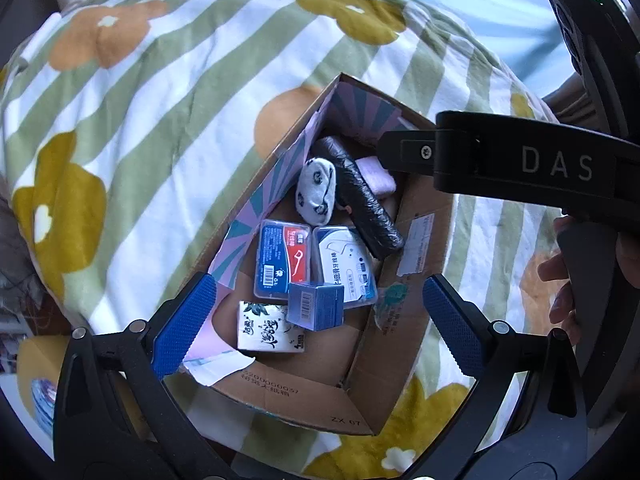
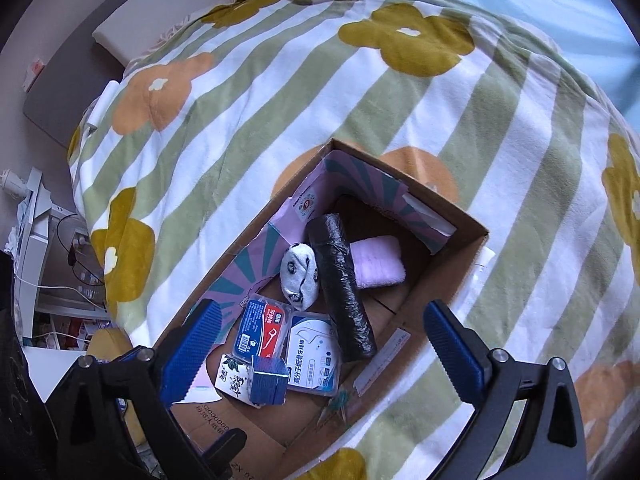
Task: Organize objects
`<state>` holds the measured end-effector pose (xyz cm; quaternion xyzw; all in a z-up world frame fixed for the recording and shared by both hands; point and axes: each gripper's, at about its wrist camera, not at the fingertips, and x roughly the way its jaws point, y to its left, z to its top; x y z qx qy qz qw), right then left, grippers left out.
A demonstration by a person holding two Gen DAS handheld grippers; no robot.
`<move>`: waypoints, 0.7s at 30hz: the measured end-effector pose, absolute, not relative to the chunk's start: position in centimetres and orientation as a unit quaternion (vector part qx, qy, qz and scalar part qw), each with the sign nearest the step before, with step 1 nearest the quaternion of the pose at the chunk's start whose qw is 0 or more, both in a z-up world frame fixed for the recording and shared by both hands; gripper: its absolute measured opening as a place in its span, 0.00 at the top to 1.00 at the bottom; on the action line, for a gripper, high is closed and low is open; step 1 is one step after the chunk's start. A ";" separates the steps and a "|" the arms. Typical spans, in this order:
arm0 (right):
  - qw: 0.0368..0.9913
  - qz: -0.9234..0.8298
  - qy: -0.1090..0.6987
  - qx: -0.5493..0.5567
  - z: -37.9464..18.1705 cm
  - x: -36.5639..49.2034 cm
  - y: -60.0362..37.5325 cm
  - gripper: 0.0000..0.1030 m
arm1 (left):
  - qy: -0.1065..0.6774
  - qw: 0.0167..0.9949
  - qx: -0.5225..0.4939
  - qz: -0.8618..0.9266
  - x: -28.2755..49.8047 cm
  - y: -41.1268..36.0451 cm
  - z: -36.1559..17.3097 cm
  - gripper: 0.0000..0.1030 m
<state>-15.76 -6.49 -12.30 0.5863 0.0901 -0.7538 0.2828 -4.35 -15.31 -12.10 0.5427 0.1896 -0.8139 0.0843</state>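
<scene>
An open cardboard box (image 1: 404,344) (image 2: 460,272) lies on a flowered blanket. Inside it are a black bag roll (image 1: 366,200) (image 2: 344,288), a panda-print sock ball (image 1: 316,192) (image 2: 299,276), a pink folded cloth (image 1: 378,176) (image 2: 378,262), a blue-red floss case (image 1: 282,258) (image 2: 262,330), a white floss case (image 1: 344,264) (image 2: 314,354), a small blue box (image 1: 316,306) (image 2: 270,380) and a tissue pack (image 1: 266,326) (image 2: 232,378). My left gripper (image 1: 320,326) is open and empty above the box's near end. My right gripper (image 2: 316,354) is open and empty above the box; it also shows in the left wrist view (image 1: 520,160).
The green-striped blanket (image 2: 280,100) with yellow and orange flowers covers the bed all around the box. A white shelf with cables (image 2: 52,248) stands off the bed's left side. A pale pillow (image 2: 140,28) lies at the far end.
</scene>
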 end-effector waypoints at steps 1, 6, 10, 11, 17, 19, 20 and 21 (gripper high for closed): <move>0.275 -0.759 0.086 0.584 -11.5 -15.5 -5.8 0.02 | 0.185 0.080 0.541 -0.817 -4.3 -15.2 -11.4 0.00; 0.241 -0.778 0.065 0.576 -8.0 -13.6 -2.0 0.02 | 0.155 0.049 0.538 -0.827 -4.1 -14.0 -8.3 0.00; 0.197 -0.799 0.029 0.568 -5.6 -11.8 2.3 0.02 | 0.125 0.021 0.536 -0.835 -3.9 -12.5 -6.0 0.00; 0.186 -0.803 0.022 0.566 -5.2 -11.4 3.3 0.02 | 0.118 0.012 0.535 -0.837 -3.8 -12.0 -5.5 0.00; 0.105 -0.828 0.006 0.551 -3.3 -8.2 9.5 0.02 | 0.075 -0.036 0.530 -0.844 -3.7 -8.5 -3.4 0.00; 0.078 -0.834 0.001 0.546 -3.0 -6.9 11.4 0.02 | 0.066 -0.052 0.527 -0.846 -3.8 -7.2 -2.9 0.00; 0.067 -0.836 -0.001 0.545 -2.8 -6.4 12.3 0.02 | 0.061 -0.060 0.525 -0.847 -3.9 -6.5 -2.7 0.00; 0.055 -0.838 -0.004 0.544 -2.7 -5.6 13.2 0.02 | 0.054 -0.067 0.523 -0.848 -3.9 -5.8 -2.5 0.00</move>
